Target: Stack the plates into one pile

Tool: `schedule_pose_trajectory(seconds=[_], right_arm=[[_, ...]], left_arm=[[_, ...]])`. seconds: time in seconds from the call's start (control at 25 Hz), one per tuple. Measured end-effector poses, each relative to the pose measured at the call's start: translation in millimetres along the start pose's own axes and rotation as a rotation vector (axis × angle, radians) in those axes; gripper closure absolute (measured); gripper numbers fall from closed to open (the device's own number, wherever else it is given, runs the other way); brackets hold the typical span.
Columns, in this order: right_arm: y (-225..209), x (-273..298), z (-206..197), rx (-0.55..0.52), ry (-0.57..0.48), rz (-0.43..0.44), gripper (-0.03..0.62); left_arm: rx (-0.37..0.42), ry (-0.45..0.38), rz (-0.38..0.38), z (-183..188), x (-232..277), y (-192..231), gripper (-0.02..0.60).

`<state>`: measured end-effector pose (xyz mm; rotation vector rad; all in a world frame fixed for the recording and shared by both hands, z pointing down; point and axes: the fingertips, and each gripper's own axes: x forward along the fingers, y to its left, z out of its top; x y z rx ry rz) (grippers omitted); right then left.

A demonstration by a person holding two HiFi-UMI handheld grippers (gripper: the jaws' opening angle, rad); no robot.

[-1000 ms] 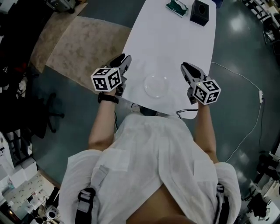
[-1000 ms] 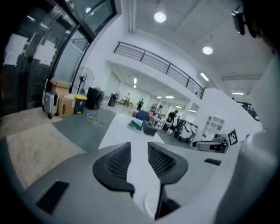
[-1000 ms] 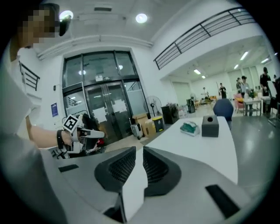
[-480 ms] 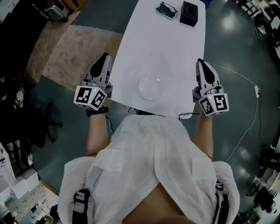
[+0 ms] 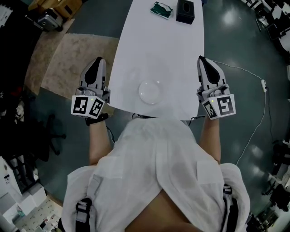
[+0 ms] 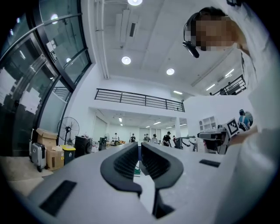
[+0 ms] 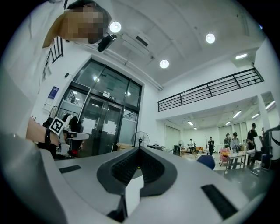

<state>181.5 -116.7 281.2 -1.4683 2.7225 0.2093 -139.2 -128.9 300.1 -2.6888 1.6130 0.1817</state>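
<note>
You swung the left tool (image 5: 97, 63) out to 9 o'clock and the right tool (image 5: 203, 62) to 3 o'clock of the plates (image 5: 150, 91) at the table's (image 5: 167, 45) 6 o'clock edge, both just closed empty, so the pile looked done.

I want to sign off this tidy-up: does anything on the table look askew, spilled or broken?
Nothing stands out. The clear plates show as one round outline lying flat near the near edge of the table, with no spill or shards seen. The black box and the green item sit at the far end.
</note>
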Motion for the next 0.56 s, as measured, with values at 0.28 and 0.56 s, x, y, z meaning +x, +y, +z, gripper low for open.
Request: schedule_pose_trajectory(seconds=[0.28, 0.56], right_arm=[[6, 7, 1, -0.038, 0.002, 0.035, 0.568], [10, 17, 9, -0.059, 0.002, 0.052, 0.568]], left_arm=[[0.003, 0.009, -0.004, -4, 4, 0, 0.552], [0.008, 0.018, -0.008, 0, 7, 5, 0.552]])
